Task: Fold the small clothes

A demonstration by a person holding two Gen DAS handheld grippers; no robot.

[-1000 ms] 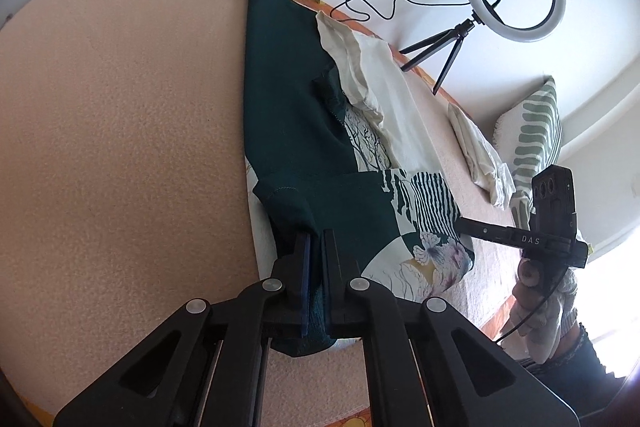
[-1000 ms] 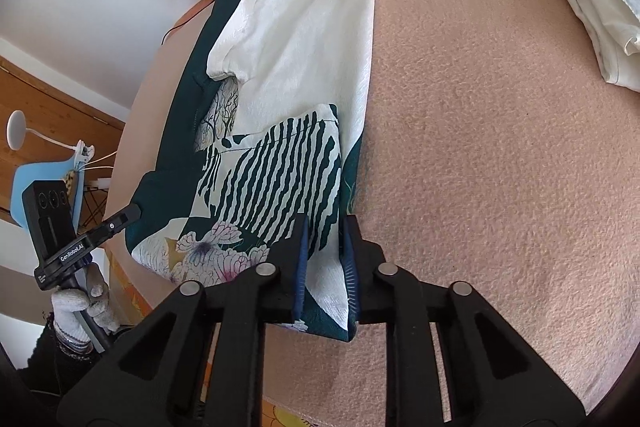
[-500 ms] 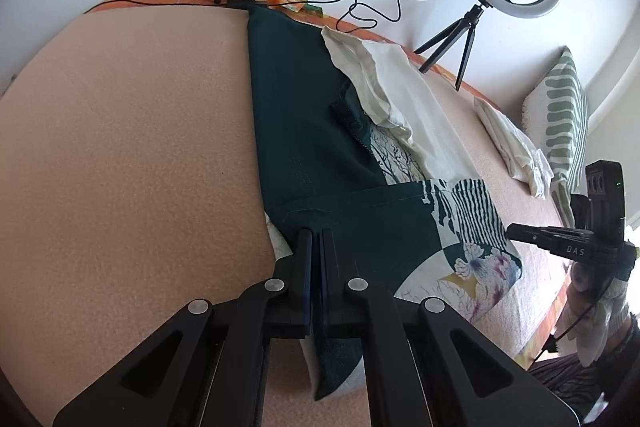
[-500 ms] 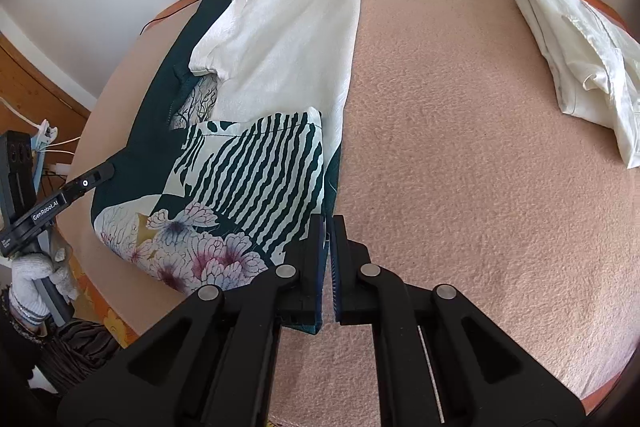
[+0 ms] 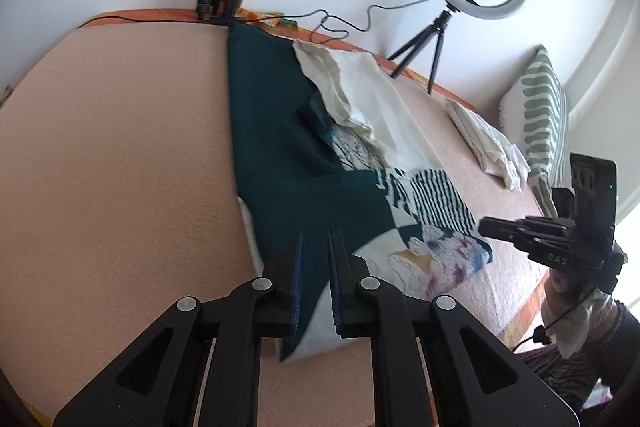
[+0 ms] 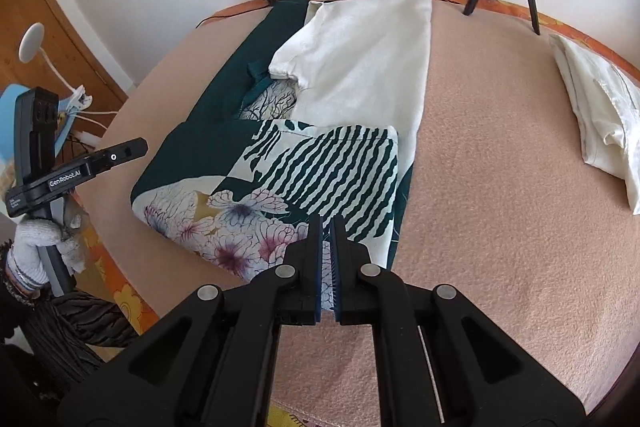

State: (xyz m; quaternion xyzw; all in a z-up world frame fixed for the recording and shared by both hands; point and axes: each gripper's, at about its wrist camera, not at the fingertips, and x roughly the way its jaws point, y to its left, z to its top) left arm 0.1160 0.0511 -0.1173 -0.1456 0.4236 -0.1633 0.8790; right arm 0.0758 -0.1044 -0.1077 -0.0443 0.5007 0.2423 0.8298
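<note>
**Patterned garment part-folded on a peach blanket, both grippers at its near edge**

A garment point(image 6: 280, 163) in dark green, with green-and-white stripes and pale flowers, lies in the middle of the right wrist picture on a peach blanket point(image 6: 500, 187). Its sides appear folded in, making a long narrow strip running from the bottom centre of the frame toward the wall at the top. A white shirt point(image 6: 360, 59) lies over its far part.

The right hand-held gripper point(image 6: 327, 227) sits at bottom centre, its jaws all but closed above the flowered near edge; whether they pinch any cloth I cannot tell. In the left wrist picture, the left hand-held gripper point(image 5: 314, 239) is at bottom centre with its jaws a narrow gap apart, having just been opening. Dark green cloth shows in the gap, but the pads do not seem to press on it.

A folded white cloth point(image 6: 600, 115) rests at the right edge, seemingly done. By my reckoning the lengthwise folds are made and the crosswise folds remain.
</note>
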